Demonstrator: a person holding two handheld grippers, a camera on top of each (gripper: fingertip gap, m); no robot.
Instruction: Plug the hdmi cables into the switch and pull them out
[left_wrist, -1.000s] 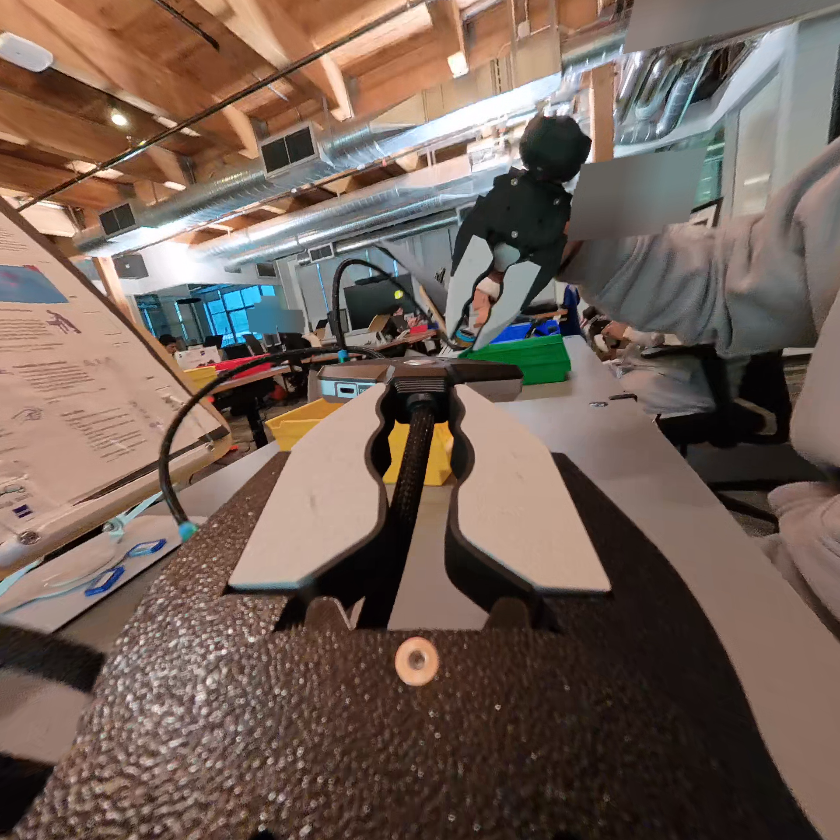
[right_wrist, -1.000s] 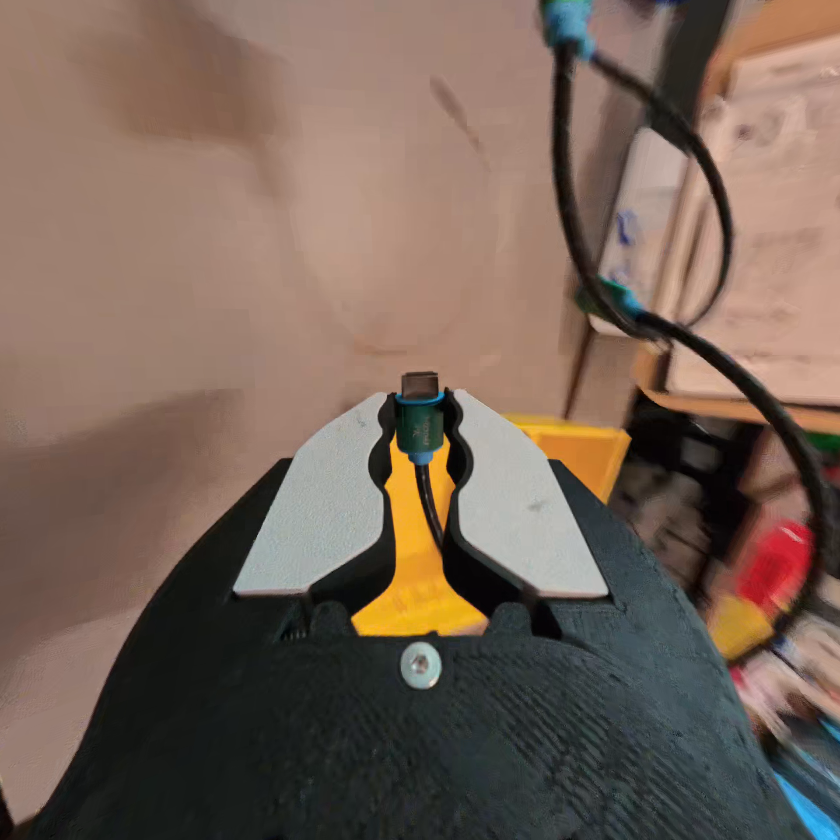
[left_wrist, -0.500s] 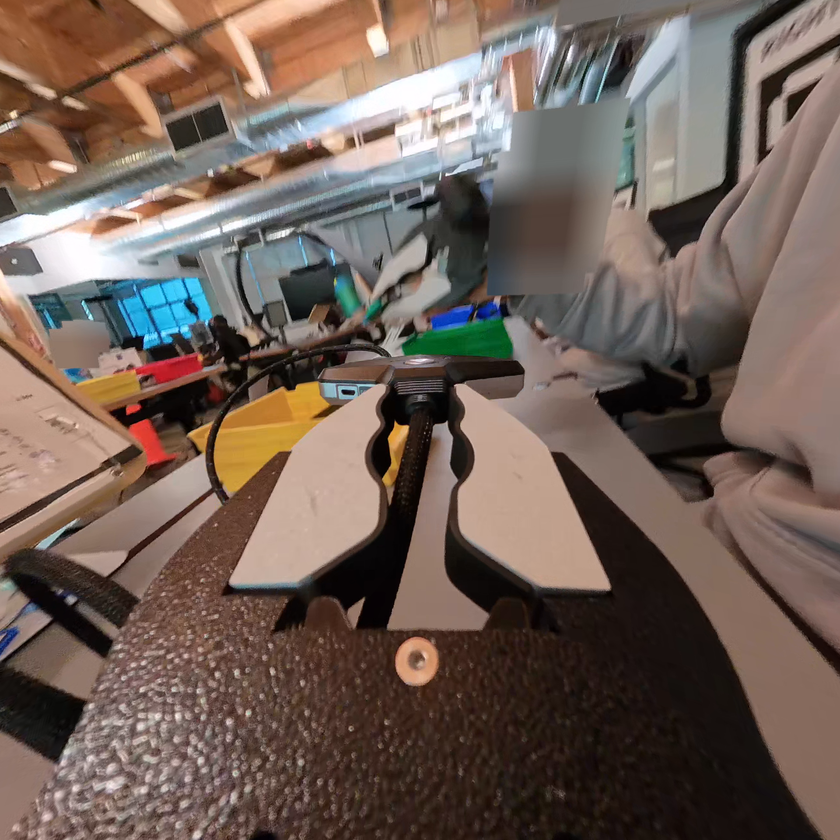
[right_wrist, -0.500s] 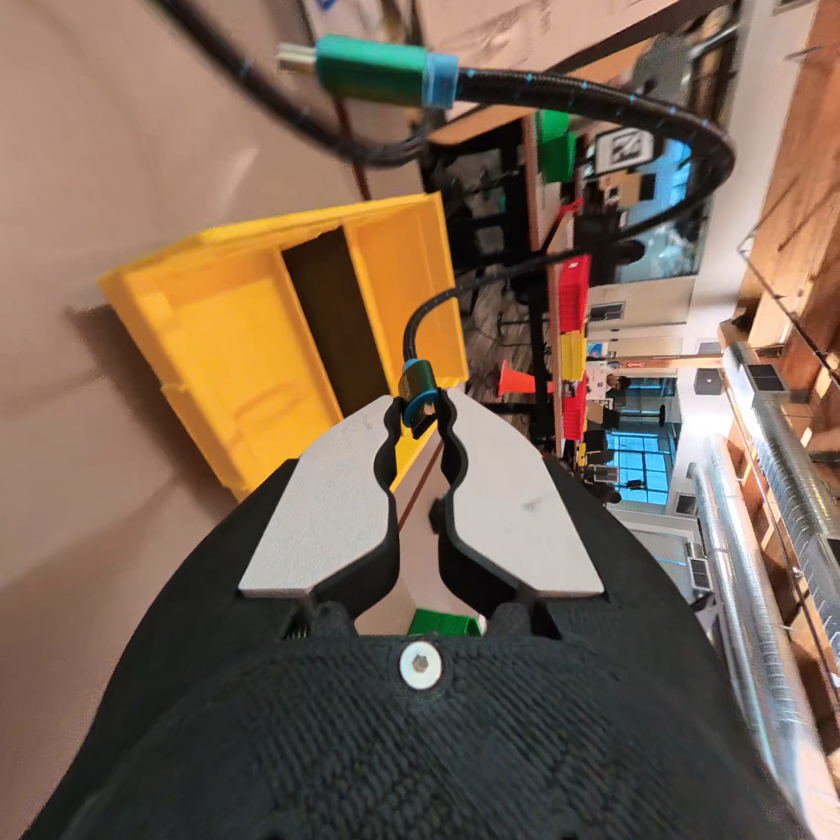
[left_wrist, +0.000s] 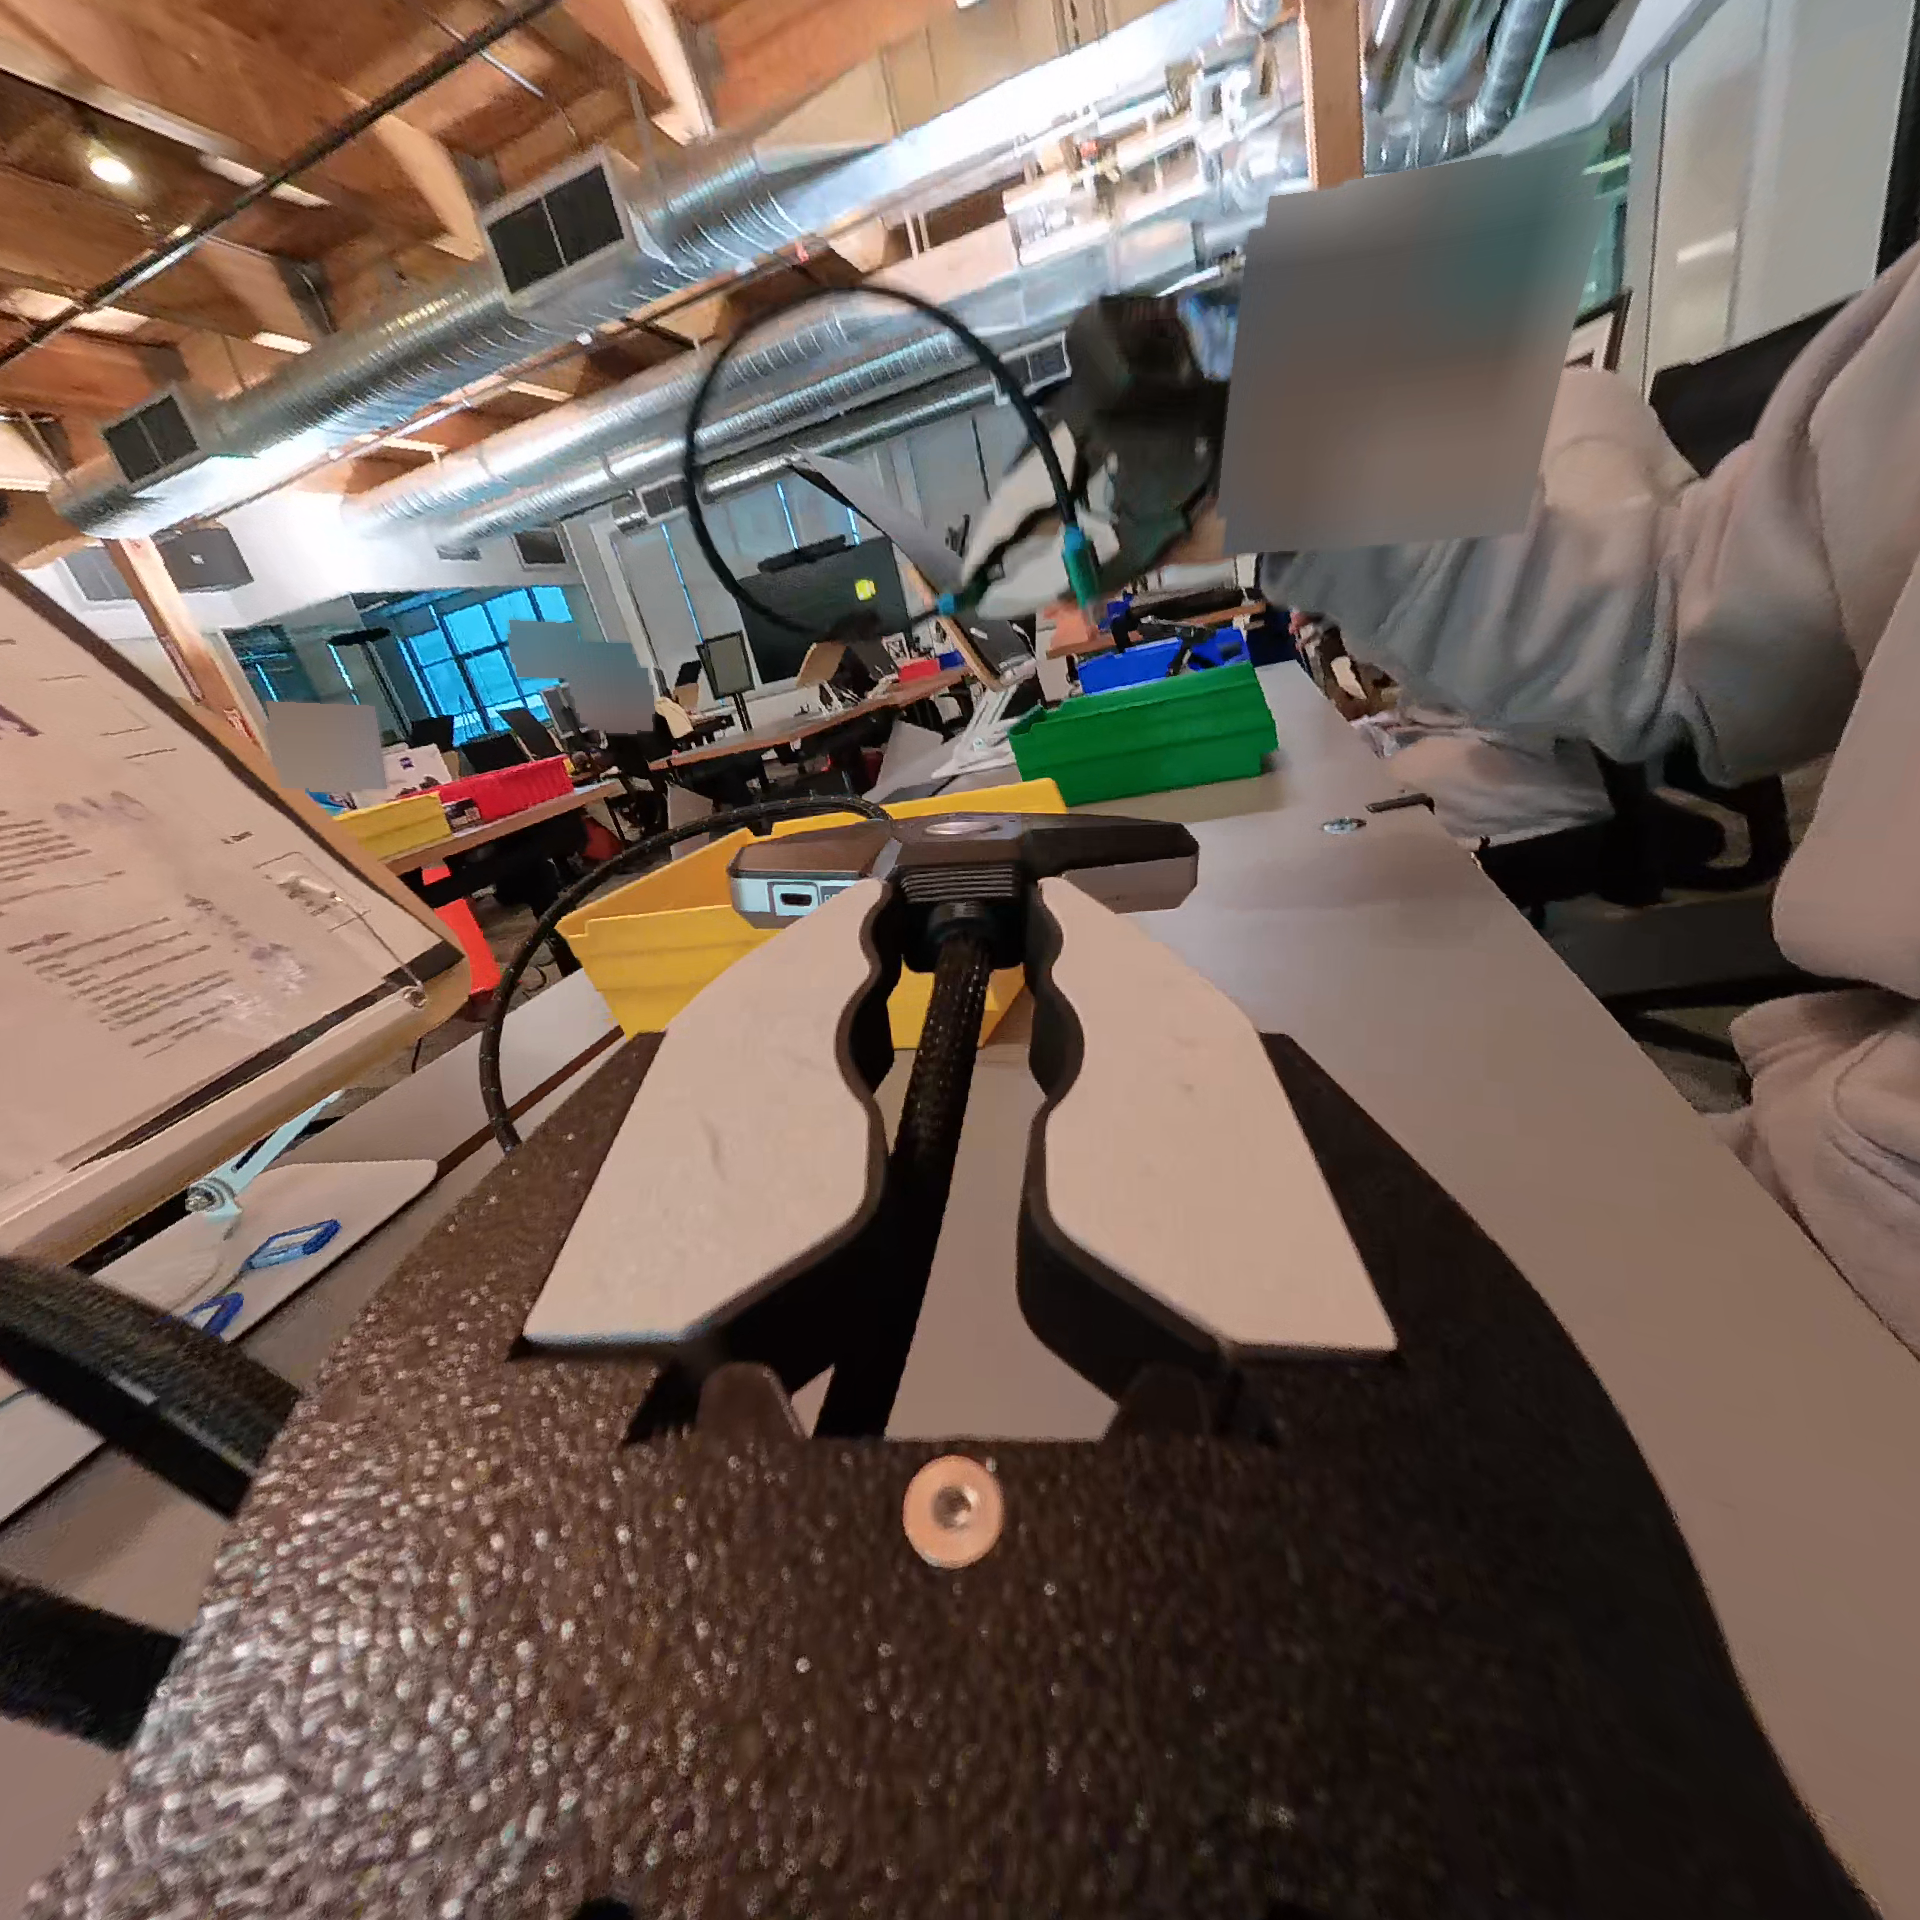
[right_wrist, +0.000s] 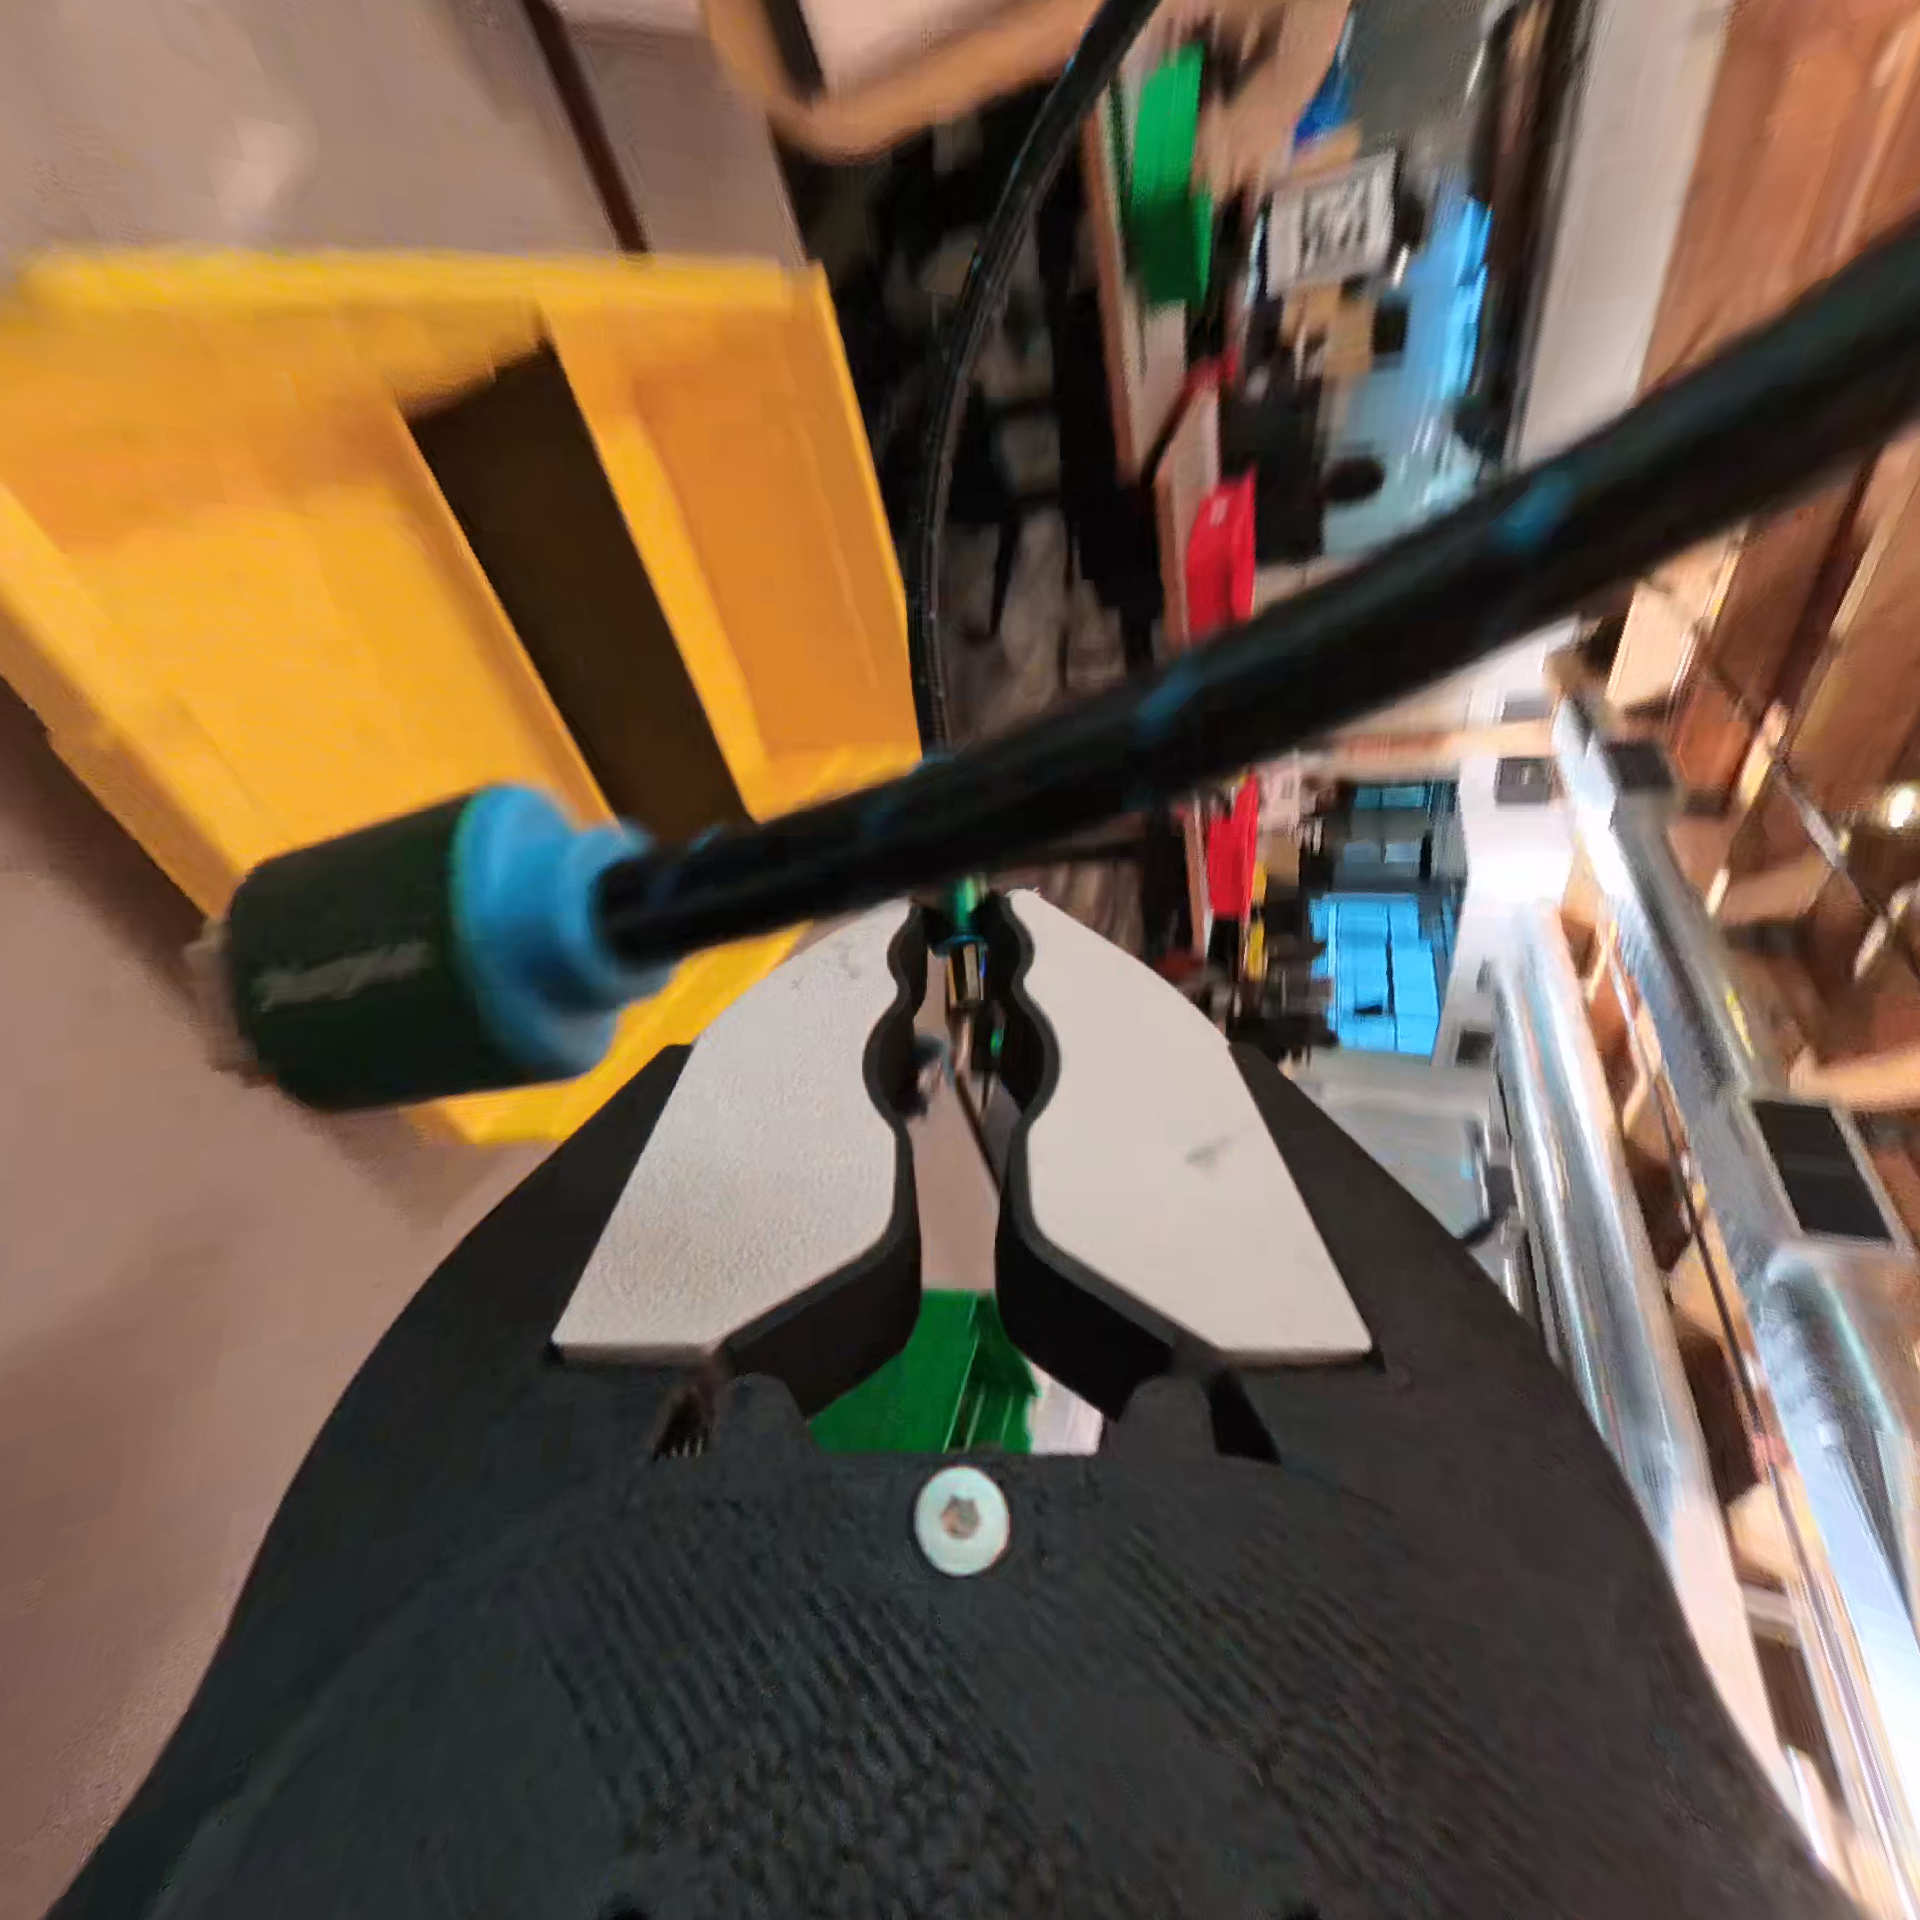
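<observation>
My left gripper (left_wrist: 961, 906) is shut on the braided black lead (left_wrist: 948, 1049) just behind the grey HDMI switch (left_wrist: 966, 831), holding it above the grey table (left_wrist: 1455, 1091). An open port (left_wrist: 795, 896) shows on the switch's left end. My right gripper (right_wrist: 961, 925) is shut on a green HDMI plug (right_wrist: 968, 902) of a thin black cable. That cable's other green plug with a blue collar (right_wrist: 416, 956) hangs blurred across the right wrist view. In the left wrist view the right gripper (left_wrist: 1039, 545) is up high behind the switch, with the cable looping (left_wrist: 727, 416) to its left.
A yellow bin (left_wrist: 665, 935) stands right behind the switch, and a green bin (left_wrist: 1143, 732) farther back. A slanted document stand (left_wrist: 156, 883) is at the left. A person's grey sleeve (left_wrist: 1662, 623) fills the right side.
My right gripper has swung up and turned with the plug, and the cable's free end has swung in front of its camera. My left gripper keeps its hold on the switch's lead.
</observation>
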